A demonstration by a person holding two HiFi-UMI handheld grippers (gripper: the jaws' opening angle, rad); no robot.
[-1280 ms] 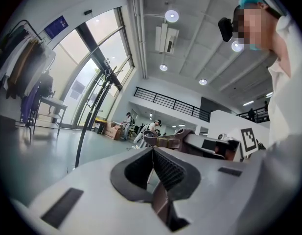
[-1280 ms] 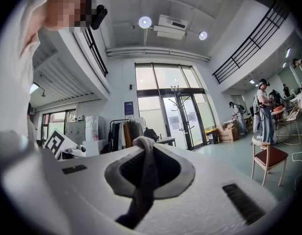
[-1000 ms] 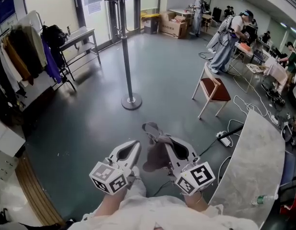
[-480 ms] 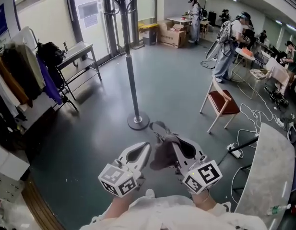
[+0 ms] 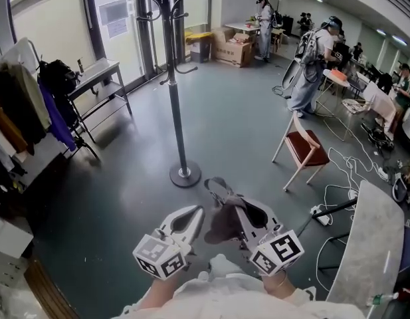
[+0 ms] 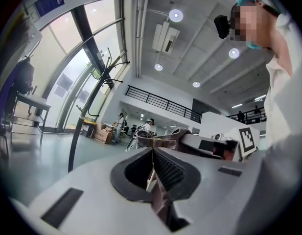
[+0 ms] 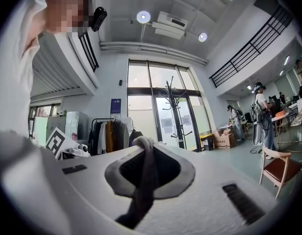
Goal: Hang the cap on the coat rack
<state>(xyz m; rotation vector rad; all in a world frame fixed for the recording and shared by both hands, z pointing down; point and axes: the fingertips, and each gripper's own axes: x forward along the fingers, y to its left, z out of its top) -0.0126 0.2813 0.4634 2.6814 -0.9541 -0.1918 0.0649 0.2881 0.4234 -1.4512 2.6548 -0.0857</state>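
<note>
The brown cap [image 5: 224, 223] hangs from my right gripper [image 5: 234, 199], which is shut on its fabric; the strap loop sticks out past the tips. In the right gripper view the cap [image 7: 146, 175] runs between the closed jaws of that gripper [image 7: 143, 143]. My left gripper [image 5: 197, 210] stays just left of the cap, jaws closed, apart from it as far as I can see. From the left gripper [image 6: 151, 151] the cap's strap [image 6: 155, 140] shows to the right. The black coat rack [image 5: 173, 78] stands ahead, a little left; its hooks are partly cut off at the top.
A wooden chair [image 5: 304, 148] stands to the right, with cables [image 5: 337, 158] on the floor around it. A marble table [image 5: 367, 244] is at the near right. A clothes rail [image 5: 18, 111] and a metal shelf [image 5: 98, 78] line the left wall. People [image 5: 311, 65] work at the back.
Both grippers and the cap have come forward, closer to the coat rack; its base now lies nearer and more of its hooks show. The grip on the cap is unchanged.
</note>
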